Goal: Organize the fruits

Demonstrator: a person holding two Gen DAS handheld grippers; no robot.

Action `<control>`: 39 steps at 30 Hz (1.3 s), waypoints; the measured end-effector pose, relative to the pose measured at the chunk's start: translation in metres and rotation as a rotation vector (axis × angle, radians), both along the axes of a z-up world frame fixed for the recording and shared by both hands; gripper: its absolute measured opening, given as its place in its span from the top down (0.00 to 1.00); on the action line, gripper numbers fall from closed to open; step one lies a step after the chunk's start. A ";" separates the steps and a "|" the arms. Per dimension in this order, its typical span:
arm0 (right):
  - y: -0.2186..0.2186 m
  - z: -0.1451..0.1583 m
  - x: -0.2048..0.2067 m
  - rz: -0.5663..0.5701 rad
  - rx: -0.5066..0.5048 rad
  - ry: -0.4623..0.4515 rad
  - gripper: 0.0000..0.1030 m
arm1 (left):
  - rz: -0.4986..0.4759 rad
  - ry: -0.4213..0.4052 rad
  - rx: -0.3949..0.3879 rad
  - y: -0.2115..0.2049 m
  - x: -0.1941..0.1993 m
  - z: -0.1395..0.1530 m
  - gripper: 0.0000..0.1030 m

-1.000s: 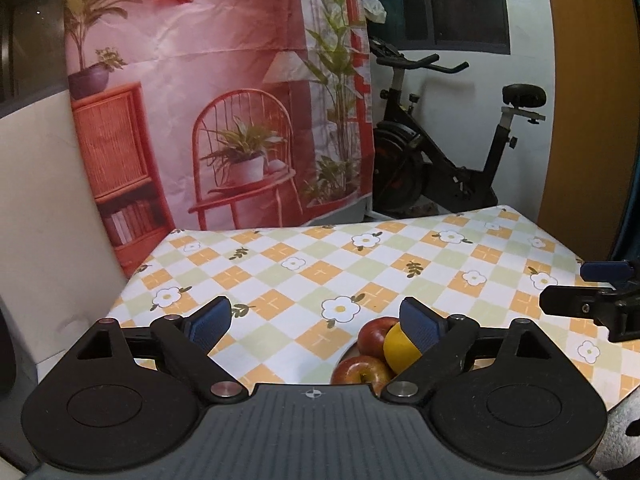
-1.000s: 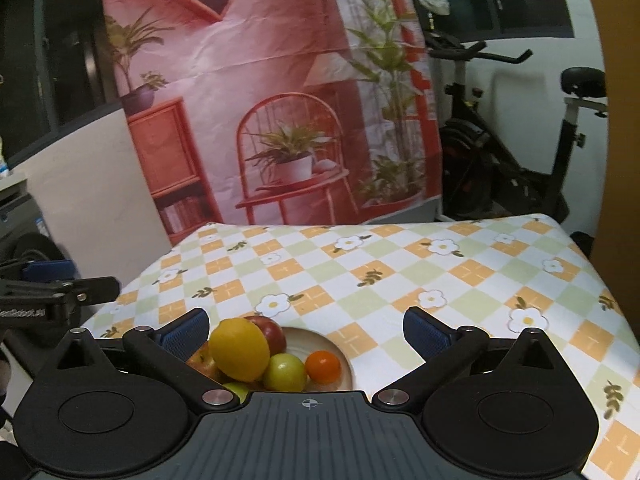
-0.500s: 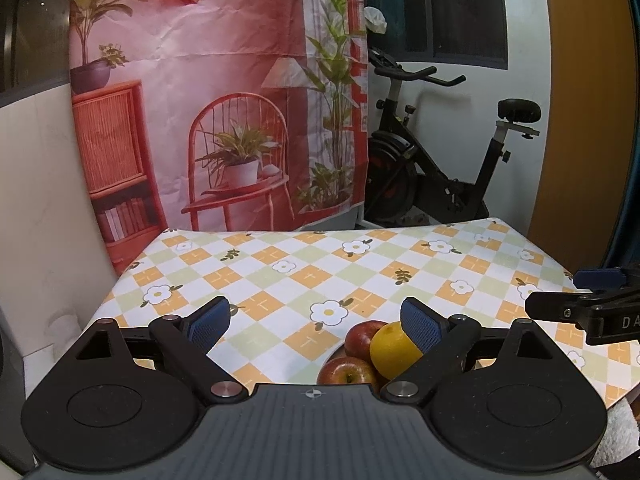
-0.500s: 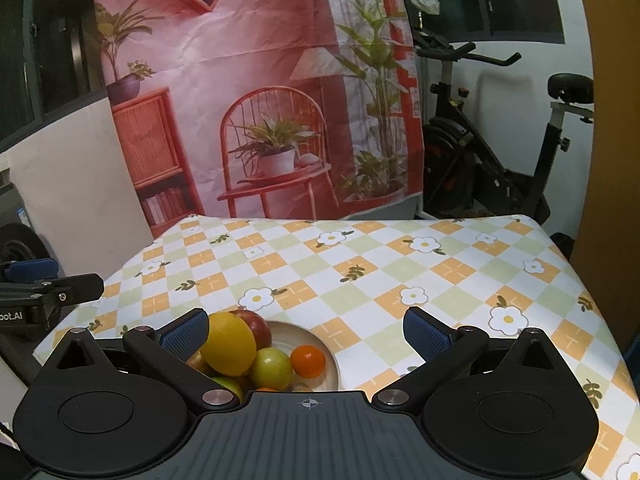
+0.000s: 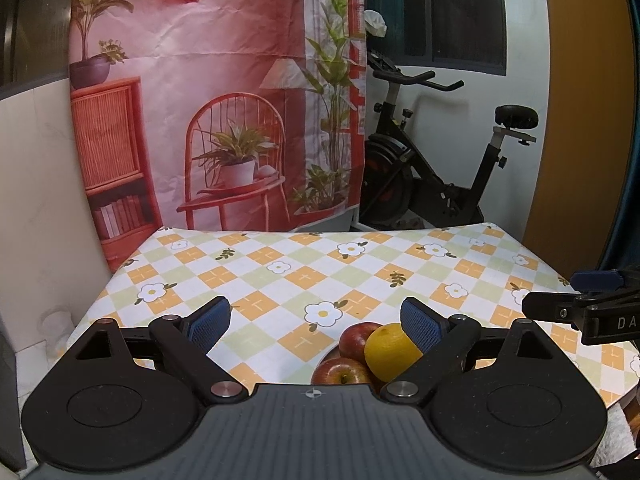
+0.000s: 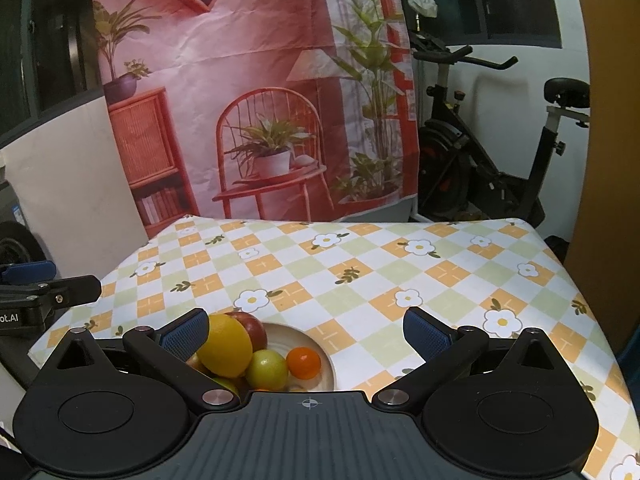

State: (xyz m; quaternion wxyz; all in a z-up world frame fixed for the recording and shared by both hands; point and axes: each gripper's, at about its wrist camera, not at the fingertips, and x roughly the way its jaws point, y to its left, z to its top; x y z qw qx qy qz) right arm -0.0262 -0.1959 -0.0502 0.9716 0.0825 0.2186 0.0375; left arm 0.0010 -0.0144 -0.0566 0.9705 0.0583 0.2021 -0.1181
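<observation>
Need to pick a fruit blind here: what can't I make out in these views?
- Plate: near half hidden by the gripper body, both wrist views.
- Fruit count: fruit under the lemon is mostly covered.
- Right gripper in the left view: cut off by the frame edge.

Left gripper (image 5: 316,316), right gripper (image 6: 306,326): matte blk bodies, ribbed grey centre, blue pads, silver pivot screws, crosshair mark

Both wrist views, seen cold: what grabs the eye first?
The plate of fruit at the near edge of the checked floral tablecloth, topped by a big yellow lemon. Behind the table hangs a pink printed backdrop, with a black exercise bike to its right.
</observation>
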 end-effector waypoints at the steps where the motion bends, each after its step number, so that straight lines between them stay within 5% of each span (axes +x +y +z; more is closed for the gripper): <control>1: 0.000 0.000 0.000 0.001 0.000 0.000 0.00 | 0.000 0.000 0.000 0.000 0.000 0.000 0.09; 39: 0.000 0.000 0.000 0.000 0.000 -0.001 0.00 | -0.008 -0.004 -0.007 0.000 -0.001 0.000 0.09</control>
